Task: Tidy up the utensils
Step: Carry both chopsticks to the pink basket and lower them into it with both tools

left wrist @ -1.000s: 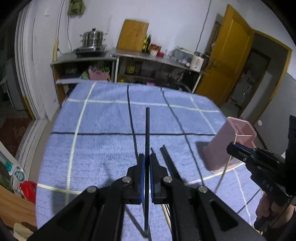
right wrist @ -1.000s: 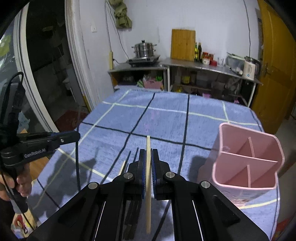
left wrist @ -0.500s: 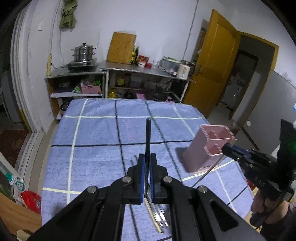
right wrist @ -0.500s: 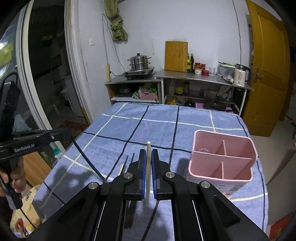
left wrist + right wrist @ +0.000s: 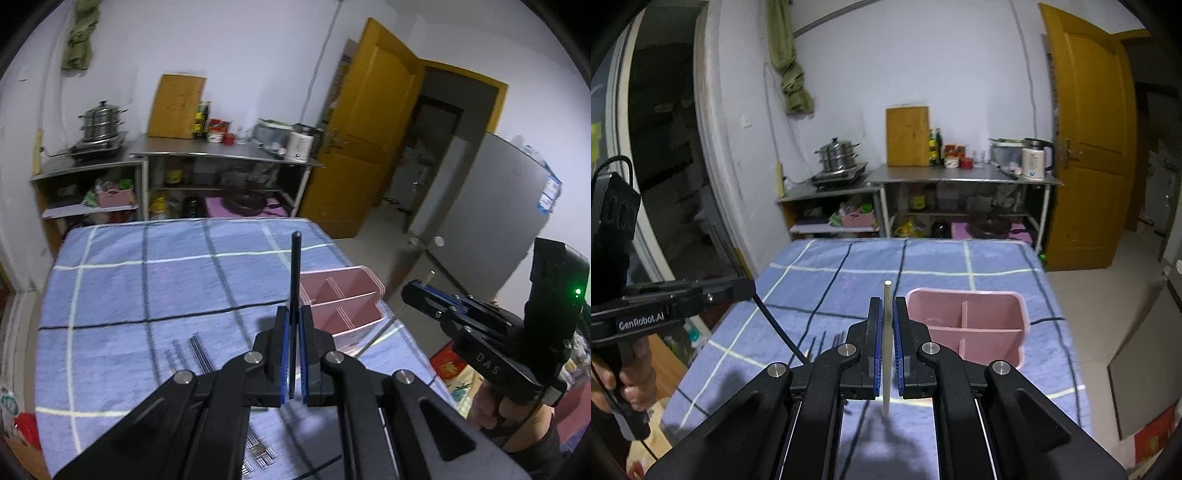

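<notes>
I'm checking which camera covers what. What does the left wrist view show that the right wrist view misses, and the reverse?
Only the left wrist view: the grey panel by the doorway and loose chopsticks lying in clear sight.
Only the right wrist view: the dark opening left of the table.
Both: the pink holder on the blue cloth, the left gripper clamping a black chopstick, and the right gripper clamping a pale chopstick.

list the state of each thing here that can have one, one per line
left gripper: shut on black chopstick
black chopstick: held, off the table
right gripper: shut on pale chopstick
pale chopstick: held, off the table
pink holder: upright, compartments empty
loose chopsticks: lying flat on the tablecloth
yellow door: open
</notes>
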Available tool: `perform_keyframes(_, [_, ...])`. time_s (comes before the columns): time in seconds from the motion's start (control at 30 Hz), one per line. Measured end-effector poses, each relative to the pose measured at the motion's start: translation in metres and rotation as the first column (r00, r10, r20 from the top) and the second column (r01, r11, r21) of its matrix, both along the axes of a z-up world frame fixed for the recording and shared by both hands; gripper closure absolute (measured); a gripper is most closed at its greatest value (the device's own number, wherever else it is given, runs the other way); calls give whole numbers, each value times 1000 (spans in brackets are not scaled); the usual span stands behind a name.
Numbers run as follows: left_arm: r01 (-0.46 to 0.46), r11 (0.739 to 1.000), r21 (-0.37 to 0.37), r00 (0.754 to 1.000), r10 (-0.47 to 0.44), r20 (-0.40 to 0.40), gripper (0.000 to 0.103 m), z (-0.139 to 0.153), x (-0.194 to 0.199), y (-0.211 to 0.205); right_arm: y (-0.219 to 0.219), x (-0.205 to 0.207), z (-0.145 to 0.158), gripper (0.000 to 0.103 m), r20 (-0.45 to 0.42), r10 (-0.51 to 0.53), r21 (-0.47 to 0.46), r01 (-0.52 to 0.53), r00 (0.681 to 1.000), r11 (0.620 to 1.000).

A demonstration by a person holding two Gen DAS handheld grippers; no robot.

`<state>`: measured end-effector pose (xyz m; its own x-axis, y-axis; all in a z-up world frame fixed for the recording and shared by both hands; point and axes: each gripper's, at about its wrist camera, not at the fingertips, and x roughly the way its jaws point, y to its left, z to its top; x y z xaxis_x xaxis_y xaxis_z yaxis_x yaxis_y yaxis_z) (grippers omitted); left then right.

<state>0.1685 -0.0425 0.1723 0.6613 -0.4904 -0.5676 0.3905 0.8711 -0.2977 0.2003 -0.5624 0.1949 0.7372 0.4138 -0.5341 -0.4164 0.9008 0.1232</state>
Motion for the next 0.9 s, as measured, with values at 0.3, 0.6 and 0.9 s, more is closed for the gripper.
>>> perform_keyframes(0.3, [50,998,-50,996,-46,71,98,32,20,-36,-33,16,32,97,75,-86,59,82,993,995])
perform_keyframes(0.6, [44,998,-48,995,-39,91,98,34,48,-59,-40,44,30,97,83,-111,94,103,990,990])
perform_keyframes(0.9, [45,999,-1,999,-45,4,98,-13,72,-69,-36,72,-17,97,-9,-118,71,118,993,990])
